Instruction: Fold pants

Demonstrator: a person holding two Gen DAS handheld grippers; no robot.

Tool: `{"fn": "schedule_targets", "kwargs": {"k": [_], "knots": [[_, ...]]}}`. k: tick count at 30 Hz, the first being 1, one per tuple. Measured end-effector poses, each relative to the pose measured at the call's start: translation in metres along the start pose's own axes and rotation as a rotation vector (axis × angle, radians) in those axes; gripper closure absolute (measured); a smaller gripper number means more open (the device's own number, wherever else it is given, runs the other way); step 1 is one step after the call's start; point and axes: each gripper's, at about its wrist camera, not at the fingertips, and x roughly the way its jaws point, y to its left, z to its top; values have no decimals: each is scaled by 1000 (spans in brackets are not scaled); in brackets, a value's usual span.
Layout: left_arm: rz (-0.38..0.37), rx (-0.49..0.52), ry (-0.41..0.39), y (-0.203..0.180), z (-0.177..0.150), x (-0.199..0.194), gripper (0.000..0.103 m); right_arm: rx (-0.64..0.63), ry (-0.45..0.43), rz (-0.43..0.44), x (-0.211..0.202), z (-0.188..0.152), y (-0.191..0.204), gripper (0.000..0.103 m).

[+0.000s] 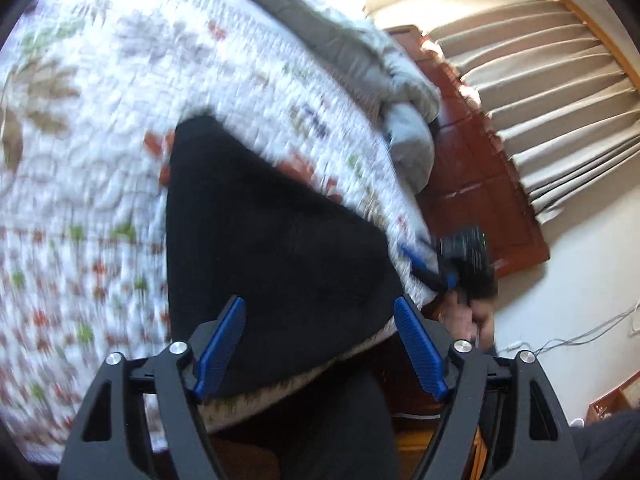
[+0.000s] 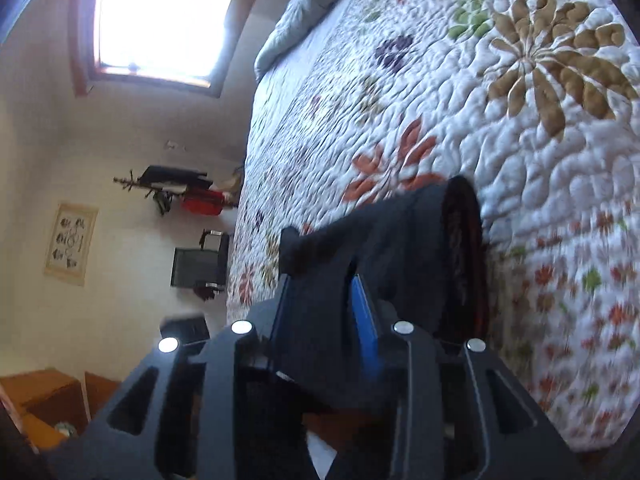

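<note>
While gripping pants (image 2: 384, 248), right claw (image 2: 326, 312).

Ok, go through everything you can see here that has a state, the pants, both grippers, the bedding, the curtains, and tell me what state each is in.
Black fabric pants: lying on the bed, partly gathered.
Left gripper: open, pads either side of the pants, not pressing.
Right gripper: shut on a bunch of the pants.
White floral quilted bedspread: spread flat over the bed.
Grey padded duvet: bunched up at the bed's far edge.
Beige pleated curtains: drawn closed.
</note>
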Motion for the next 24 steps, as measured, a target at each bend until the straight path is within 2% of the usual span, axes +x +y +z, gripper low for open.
{"fn": "schedule_targets", "kwargs": {"k": [4,6,8,10,11,12,14,19,21,23,24], "knots": [[-5,34,-11,-2,51,13,21,-1,52,-6,1,-32,-5,71],[-7,21,16,5,76,33,21,19,61,-24,6,-42,-14,73],[14,9,39,15,91,52,21,45,53,-41,5,-44,-24,79],[45,-16,69,29,101,72,22,62,57,-83,4,-44,-38,101],[59,-35,89,39,104,82,22,65,61,-97,3,-46,-42,103],[61,-44,96,45,104,87,23,70,65,-113,2,-47,-50,103],[53,-60,108,58,103,94,27,92,70,-86,1,-49,-58,103],[-11,-74,85,68,98,85,28,38,105,-125,-2,-44,-47,103],[-16,-70,74,63,99,75,27,9,90,-120,-8,-39,-28,95],[-36,-39,42,54,98,60,24,-36,50,-112,-13,-28,-6,75],[-41,-25,14,50,97,49,21,-44,22,-98,-15,-18,1,74]]}}
